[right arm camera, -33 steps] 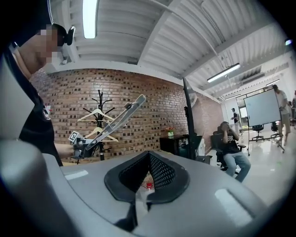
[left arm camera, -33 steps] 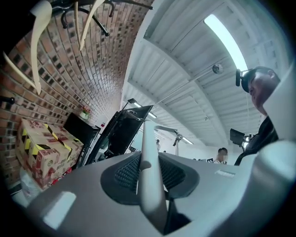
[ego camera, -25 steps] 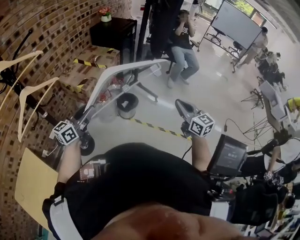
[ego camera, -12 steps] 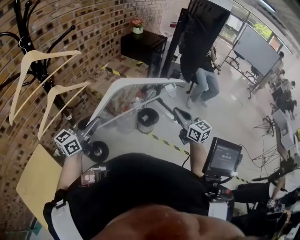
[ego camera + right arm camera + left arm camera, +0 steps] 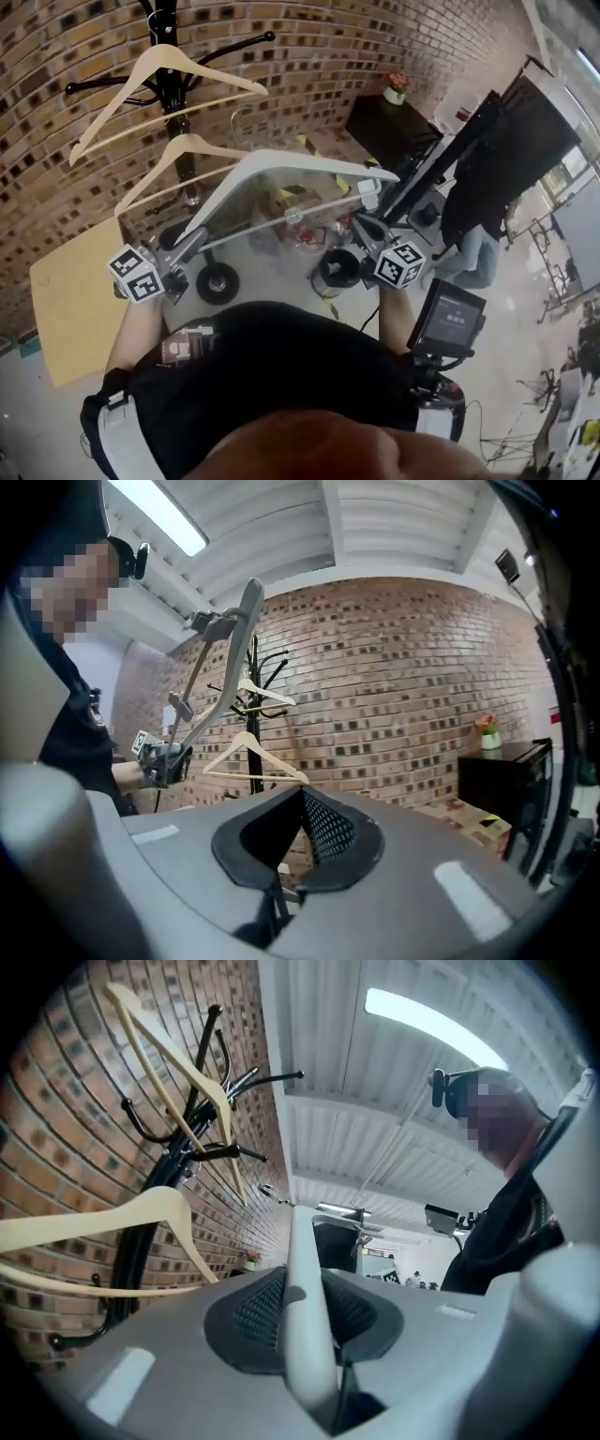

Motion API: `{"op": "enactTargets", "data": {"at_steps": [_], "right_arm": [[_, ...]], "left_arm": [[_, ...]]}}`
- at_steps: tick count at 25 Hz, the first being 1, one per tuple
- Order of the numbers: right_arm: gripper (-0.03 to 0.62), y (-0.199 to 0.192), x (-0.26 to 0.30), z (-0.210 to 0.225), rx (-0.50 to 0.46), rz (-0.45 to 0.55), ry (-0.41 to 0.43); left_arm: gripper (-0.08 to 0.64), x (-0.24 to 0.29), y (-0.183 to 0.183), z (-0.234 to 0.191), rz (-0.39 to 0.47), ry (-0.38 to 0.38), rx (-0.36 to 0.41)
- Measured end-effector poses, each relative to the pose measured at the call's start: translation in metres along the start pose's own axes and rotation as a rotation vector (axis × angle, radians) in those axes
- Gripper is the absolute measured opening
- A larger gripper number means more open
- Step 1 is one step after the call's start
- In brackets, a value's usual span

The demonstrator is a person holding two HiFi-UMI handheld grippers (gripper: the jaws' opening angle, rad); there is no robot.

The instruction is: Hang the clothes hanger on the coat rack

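A grey plastic hanger [image 5: 281, 164] is held up in front of me, and my left gripper [image 5: 187, 248] is shut on its left arm. In the left gripper view that arm [image 5: 305, 1269] runs straight up between the pads. The black coat rack [image 5: 167, 56] stands against the brick wall just beyond it, and two wooden hangers [image 5: 164, 66] [image 5: 187, 150] hang on it. My right gripper [image 5: 361, 225] is below the grey hanger's right end. Its jaws are shut with nothing between them [image 5: 302, 827]. The right gripper view shows the grey hanger [image 5: 230, 658] and the rack [image 5: 253, 667] some way off.
A yellow board [image 5: 70, 291] lies at the lower left by the wall. A black cabinet [image 5: 394, 127] with a flower pot stands at the back right. A black bin [image 5: 336, 272] and a wheel [image 5: 217, 281] sit on the floor below the hanger. A person [image 5: 487, 216] stands at the right.
The view has swung left toward the wall, so the rack and its wooden hangers now stand near the middle top. The grey hanger stays in my left gripper, closer to the rack.
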State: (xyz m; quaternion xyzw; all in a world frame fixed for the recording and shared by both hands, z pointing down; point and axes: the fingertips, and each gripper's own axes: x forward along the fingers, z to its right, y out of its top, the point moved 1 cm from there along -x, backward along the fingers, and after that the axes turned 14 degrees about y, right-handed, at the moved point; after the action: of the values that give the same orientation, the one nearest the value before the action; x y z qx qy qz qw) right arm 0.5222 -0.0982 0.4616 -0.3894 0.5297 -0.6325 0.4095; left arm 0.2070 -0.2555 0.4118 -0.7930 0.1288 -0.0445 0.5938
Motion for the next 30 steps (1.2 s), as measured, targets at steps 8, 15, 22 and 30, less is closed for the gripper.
{"op": "enactTargets", "data": {"at_steps": [8,15,22,30], "right_arm": [[0.014,0.018,0.07,0.04,-0.058,-0.084,0.353],[0.014,0.002,0.127,0.019,-0.028,-0.121,0.556],[0.014,0.015,0.162,-0.014,-0.053,-0.064,0.604],[0.014,0.037,0.178,-0.031,-0.083,-0.024,0.551]], "left_arm": [[0.104,-0.035,0.012,0.026,0.192,0.33,0.001],[0.104,-0.096,0.037,0.043,0.251,0.564,0.078],[0.104,-0.135,0.091,0.041,0.266,0.62,0.211],[0.103,-0.131,0.166,0.021,0.221,0.57,0.359]]}}
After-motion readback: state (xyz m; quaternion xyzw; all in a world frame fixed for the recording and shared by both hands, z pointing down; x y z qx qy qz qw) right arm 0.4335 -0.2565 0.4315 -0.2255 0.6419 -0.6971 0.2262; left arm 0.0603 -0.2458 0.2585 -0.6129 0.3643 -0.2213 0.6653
